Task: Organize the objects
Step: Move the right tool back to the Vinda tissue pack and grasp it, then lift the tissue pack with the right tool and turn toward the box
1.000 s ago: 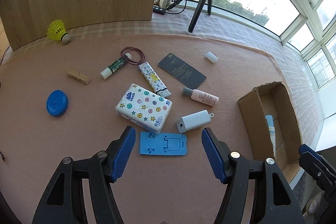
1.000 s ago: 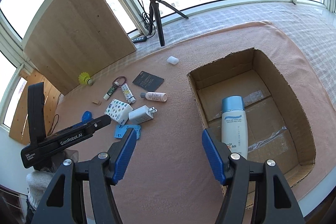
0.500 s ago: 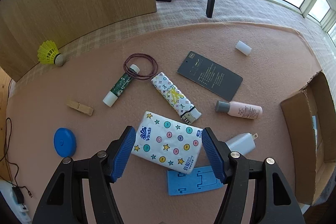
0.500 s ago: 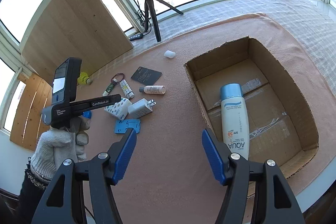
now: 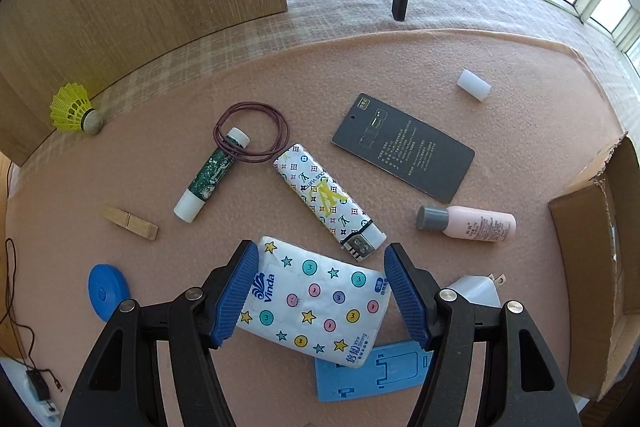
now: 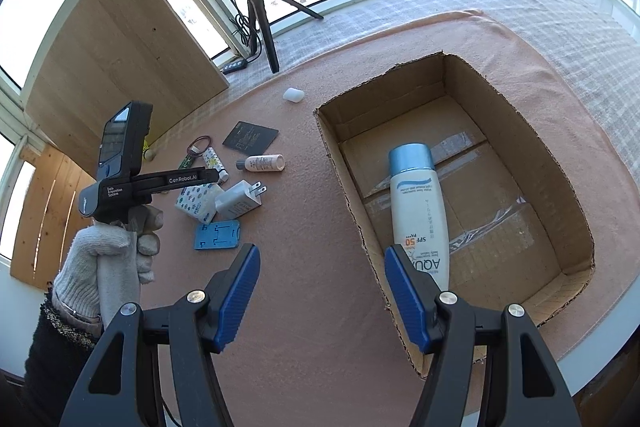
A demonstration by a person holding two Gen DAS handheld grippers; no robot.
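Left tongs (image 5: 320, 295) released, straddling tissue pack (image 5: 312, 301) for pickup; right tongs (image 6: 320, 295) released, waiting beside cardboard box (image 6: 568, 151) holding sunscreen bottle (image 6: 418, 211).

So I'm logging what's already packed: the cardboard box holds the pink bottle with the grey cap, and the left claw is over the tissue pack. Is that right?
Not quite. The cardboard box holds the white sunscreen bottle with the blue cap, as the right wrist view shows; the pink bottle lies on the mat outside. The left claw is indeed over the tissue pack.
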